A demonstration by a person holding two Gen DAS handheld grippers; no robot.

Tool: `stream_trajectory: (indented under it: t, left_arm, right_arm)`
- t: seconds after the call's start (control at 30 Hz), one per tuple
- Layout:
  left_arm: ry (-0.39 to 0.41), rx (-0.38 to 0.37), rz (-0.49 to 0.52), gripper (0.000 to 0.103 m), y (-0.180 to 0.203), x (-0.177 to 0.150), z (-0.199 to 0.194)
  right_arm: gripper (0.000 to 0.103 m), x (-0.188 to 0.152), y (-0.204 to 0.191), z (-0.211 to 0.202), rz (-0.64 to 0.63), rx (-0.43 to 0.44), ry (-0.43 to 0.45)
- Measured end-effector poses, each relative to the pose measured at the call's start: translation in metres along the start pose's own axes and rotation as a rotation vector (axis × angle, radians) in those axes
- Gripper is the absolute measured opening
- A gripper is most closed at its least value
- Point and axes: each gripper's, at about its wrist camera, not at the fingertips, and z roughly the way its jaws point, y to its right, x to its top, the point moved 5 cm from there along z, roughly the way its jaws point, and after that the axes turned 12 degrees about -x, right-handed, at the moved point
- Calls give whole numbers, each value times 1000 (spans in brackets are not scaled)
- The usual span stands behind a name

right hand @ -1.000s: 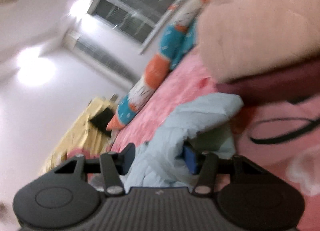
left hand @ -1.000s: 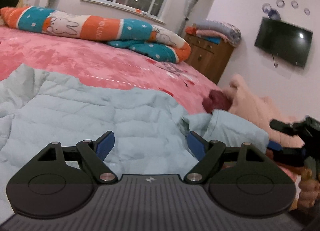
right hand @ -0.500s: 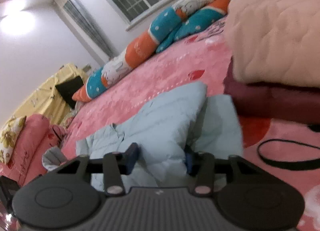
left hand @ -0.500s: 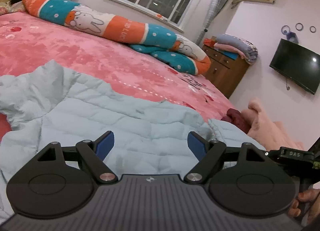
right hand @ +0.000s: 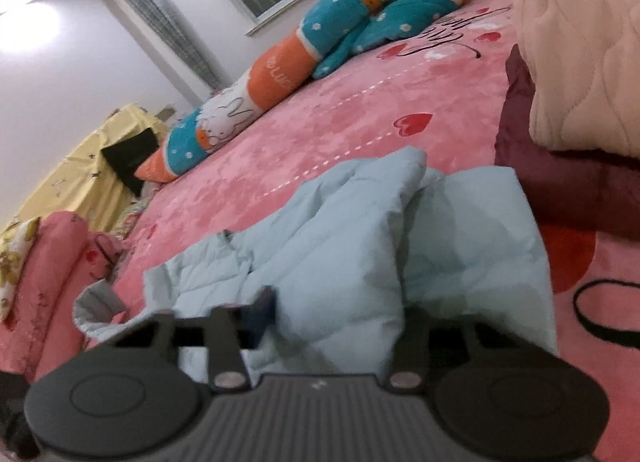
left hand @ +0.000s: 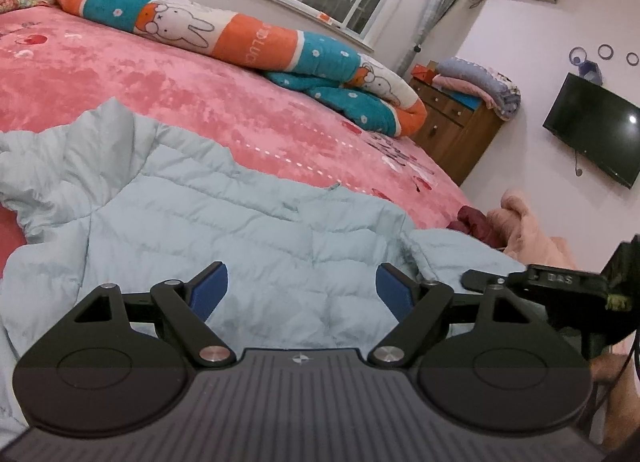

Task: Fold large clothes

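The pale blue quilted puffer jacket (left hand: pixel 224 222) lies spread on the pink plush bedspread (left hand: pixel 168 102), its long axis running left to right across my near edge of the bed. My left gripper (left hand: pixel 298 288) hovers over the middle of the jacket, its blue pads spread wide with only flat fabric below them, gripping nothing. My right gripper (right hand: pixel 336 310) is at the jacket's right end, where the fabric bunches into a raised fold (right hand: pixel 340 246); its jaws are closing around that fold, with cloth plainly between them, though blur and the fabric itself hide whether the pads are pressing yet. So the right hand is the nearer one to a usable edge. I judge the coming fold turns on carrying that right end leftward along the long axis, toward my left gripper. The maroon and peach folded garments (right hand: pixel 572 110) sit just beside the right end.
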Motion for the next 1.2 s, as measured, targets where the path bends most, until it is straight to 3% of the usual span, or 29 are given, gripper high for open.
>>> stream_trajectory:
  t: [0.1, 0.2, 0.4, 0.53, 0.63, 0.73, 0.87, 0.97, 1.0, 1.07, 1.2]
  left_arm:
    - [-10, 8, -1, 100, -1, -2, 2]
    - [-17, 10, -1, 101, -2, -4, 3]
    - [-28, 13, 0, 101, -1, -6, 2]
    - [-34, 10, -2, 101, 1, -7, 4]
    - [-42, -4, 4, 101, 3, -10, 5]
    - [-62, -2, 18, 101, 5, -14, 8]
    - [-86, 1, 41, 101, 9, -18, 14]
    - [-101, 8, 44, 101, 6, -20, 16]
    - [-102, 8, 46, 101, 6, -20, 17]
    - [-105, 9, 50, 101, 7, -20, 18]
    - [-109, 5, 49, 103, 7, -20, 18]
  right_arm:
    - [11, 1, -4, -3, 6, -21, 11]
    - [7, 11, -7, -19, 10, -41, 80]
    - [6, 68, 16, -106, 99, -123, 401]
    - [6, 97, 56, -175, 152, -278, 642]
    - [6, 105, 91, -202, 164, -421, 733]
    - [6, 101, 132, -207, 200, -516, 729]
    - [7, 80, 181, -192, 278, -539, 641]
    - [14, 62, 204, -183, 353, -511, 576]
    - [18, 57, 208, -182, 374, -509, 564]
    - [37, 51, 216, -179, 408, -511, 543]
    - [50, 45, 213, -187, 424, -500, 523]
